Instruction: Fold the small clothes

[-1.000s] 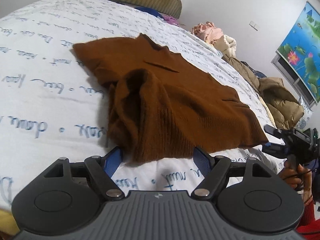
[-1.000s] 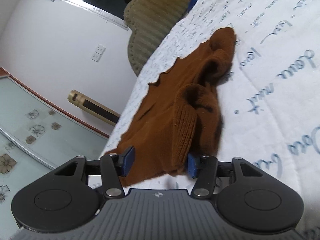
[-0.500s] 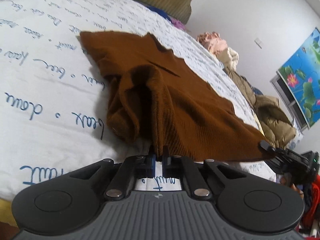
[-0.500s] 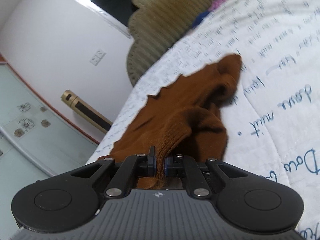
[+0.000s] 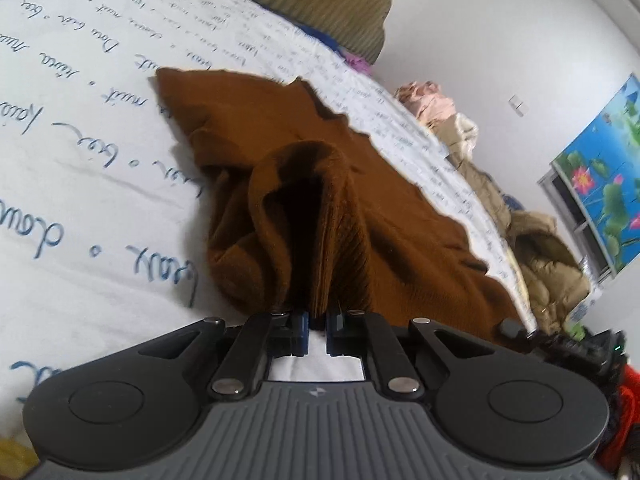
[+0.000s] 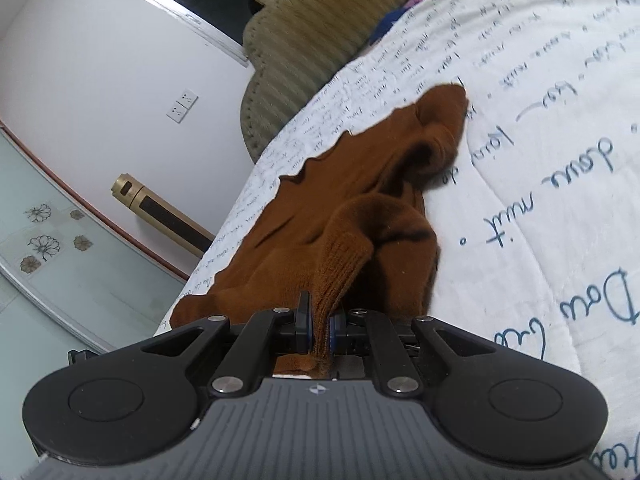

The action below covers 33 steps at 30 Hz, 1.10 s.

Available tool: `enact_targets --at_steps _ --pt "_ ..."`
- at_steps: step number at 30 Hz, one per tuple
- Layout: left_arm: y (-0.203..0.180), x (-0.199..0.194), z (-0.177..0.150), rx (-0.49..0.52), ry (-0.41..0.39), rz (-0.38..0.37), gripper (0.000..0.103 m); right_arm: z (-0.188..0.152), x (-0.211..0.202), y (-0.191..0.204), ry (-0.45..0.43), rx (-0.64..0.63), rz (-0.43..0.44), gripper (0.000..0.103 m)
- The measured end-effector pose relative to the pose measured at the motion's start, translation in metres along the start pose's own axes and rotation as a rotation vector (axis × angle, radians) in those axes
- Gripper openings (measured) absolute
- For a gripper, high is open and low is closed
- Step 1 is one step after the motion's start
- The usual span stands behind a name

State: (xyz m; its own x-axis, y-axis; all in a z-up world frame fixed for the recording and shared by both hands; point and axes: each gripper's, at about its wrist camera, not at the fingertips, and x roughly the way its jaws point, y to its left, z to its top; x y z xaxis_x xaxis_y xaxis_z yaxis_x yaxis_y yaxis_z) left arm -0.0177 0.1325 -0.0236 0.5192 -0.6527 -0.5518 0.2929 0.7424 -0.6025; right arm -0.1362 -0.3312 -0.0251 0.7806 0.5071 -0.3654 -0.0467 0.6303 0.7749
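Brown knit sweater (image 5: pixel 304 184) lies rumpled on the script-printed bed cover (image 5: pixel 80 128). The left gripper (image 5: pixel 316 330) and right gripper (image 6: pixel 318 330) are each clamped on its near ribbed hem. Lifting and carrying the hem toward the collar seems next; open cover lies beyond, while the sweater's one side nears the bed edge (image 6: pixel 224 248).

Both handheld units look identical. Left gripper (image 5: pixel 317 330): grey ribbed housing with a small centre logo, two black round lobes with recessed discs, black linkage arms on silver pivot pins, black fingers (image 5: pixel 298 330) with blue pads. Right gripper (image 6: pixel 320 330): same build, same silver pins, blue-edged pads.
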Motion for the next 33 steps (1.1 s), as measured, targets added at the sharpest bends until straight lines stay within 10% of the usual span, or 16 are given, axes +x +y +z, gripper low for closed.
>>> enact_targets --at_steps 8,12,16,33 --pt "0.000 -0.008 0.002 0.000 -0.085 -0.031 0.057 -0.006 0.003 -0.005 0.015 0.004 -0.008 0.016" --pt "-0.002 -0.002 0.007 0.034 -0.076 -0.032 0.053 -0.007 0.004 -0.007 0.016 0.006 -0.015 0.016" --pt "0.000 0.006 0.007 0.029 -0.059 -0.030 0.014 -0.007 0.002 -0.005 -0.004 0.009 -0.026 0.014" --pt "-0.076 -0.120 -0.003 0.324 -0.275 -0.138 0.011 0.004 -0.079 0.046 -0.151 -0.070 0.181 0.013"
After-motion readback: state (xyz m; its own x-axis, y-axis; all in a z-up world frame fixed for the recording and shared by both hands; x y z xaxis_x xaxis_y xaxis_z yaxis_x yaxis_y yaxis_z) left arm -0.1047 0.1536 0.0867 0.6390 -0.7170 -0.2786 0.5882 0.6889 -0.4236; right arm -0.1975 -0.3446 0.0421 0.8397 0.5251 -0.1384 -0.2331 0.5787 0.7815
